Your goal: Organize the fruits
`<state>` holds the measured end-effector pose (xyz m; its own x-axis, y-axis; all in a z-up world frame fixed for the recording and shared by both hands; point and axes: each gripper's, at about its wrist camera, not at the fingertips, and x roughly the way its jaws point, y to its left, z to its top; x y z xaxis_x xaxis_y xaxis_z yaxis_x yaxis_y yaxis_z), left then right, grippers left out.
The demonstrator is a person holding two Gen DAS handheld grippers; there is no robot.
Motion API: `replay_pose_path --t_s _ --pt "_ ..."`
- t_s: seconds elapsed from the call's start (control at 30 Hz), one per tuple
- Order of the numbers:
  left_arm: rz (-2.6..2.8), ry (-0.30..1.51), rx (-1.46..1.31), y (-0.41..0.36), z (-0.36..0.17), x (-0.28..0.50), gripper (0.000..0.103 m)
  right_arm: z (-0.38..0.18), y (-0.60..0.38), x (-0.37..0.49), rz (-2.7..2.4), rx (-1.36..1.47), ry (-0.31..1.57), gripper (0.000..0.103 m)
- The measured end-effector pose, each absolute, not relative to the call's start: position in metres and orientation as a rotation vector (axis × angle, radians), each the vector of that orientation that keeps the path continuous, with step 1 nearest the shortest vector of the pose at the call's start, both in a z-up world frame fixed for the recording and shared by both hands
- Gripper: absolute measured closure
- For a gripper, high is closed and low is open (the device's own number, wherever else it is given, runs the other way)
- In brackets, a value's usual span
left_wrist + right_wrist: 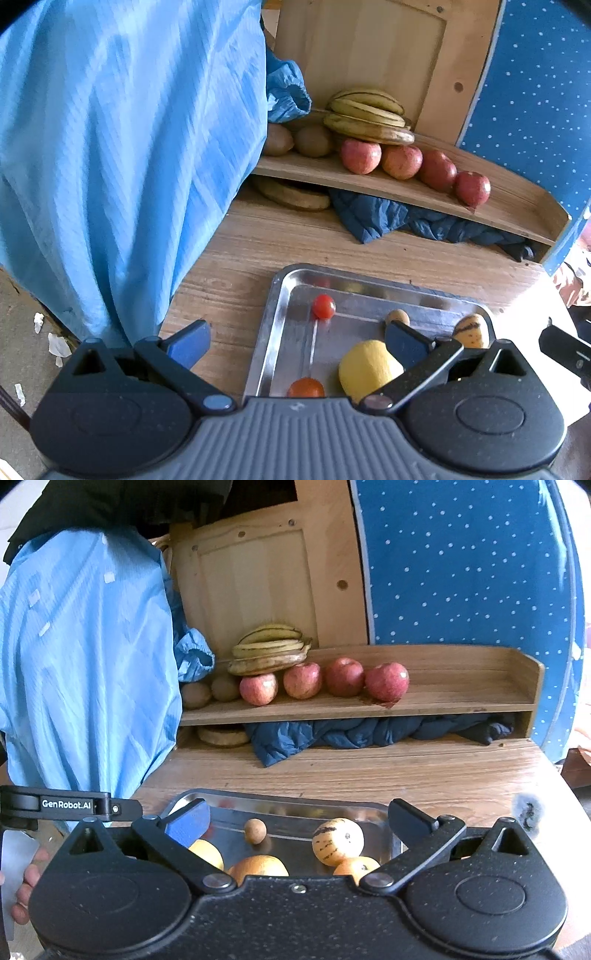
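Landmark: metal tray [280,314] on wooden table [236,266].

L gripper [295,343] hovers over tray's near-left part, jaws spread wide, nothing between them. One finger hangs outside tray's left rim, other over tray interior beside lemon [367,367].

R gripper [297,821] over tray's near edge, jaws wide apart, empty.

In tray, left wrist view: cherry tomato [324,306] toward far-left; second tomato [306,387] at near edge, partly hidden by gripper body; lemon near-centre; small brown round fruit [398,316] further back; striped yellow fruit [472,329] at tray's right side.

In tray, right wrist view: two orange fruits [260,867] at near edge, partly hidden.

Beyond tray: wooden shelf [461,701] at back of table. On it, four red apples [303,679] in a row, touching or nearly; banana bunch [269,653] behind and left of apples, resting partly on first apple; two kiwis [225,687] left of apples. Under shelf: dark blue cloth [332,734], plus a brownish flat item [223,735], can't tell what.

Left of tray: light blue garment [122,147] hanging, covers shelf's left end. Blue dotted panel [461,561] behind shelf, on right.
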<state>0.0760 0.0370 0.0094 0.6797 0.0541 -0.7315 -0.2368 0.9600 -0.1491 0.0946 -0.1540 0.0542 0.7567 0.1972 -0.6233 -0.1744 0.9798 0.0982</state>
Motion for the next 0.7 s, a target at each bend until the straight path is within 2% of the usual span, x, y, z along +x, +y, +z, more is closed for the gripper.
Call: replay_pose_path --t_s 0.7 --pt "0.071 0.714 -0.209 0.046 0.024 0.002 0.001 0.072 -0.129 0.014 0.121 0.031 0.653 0.001"
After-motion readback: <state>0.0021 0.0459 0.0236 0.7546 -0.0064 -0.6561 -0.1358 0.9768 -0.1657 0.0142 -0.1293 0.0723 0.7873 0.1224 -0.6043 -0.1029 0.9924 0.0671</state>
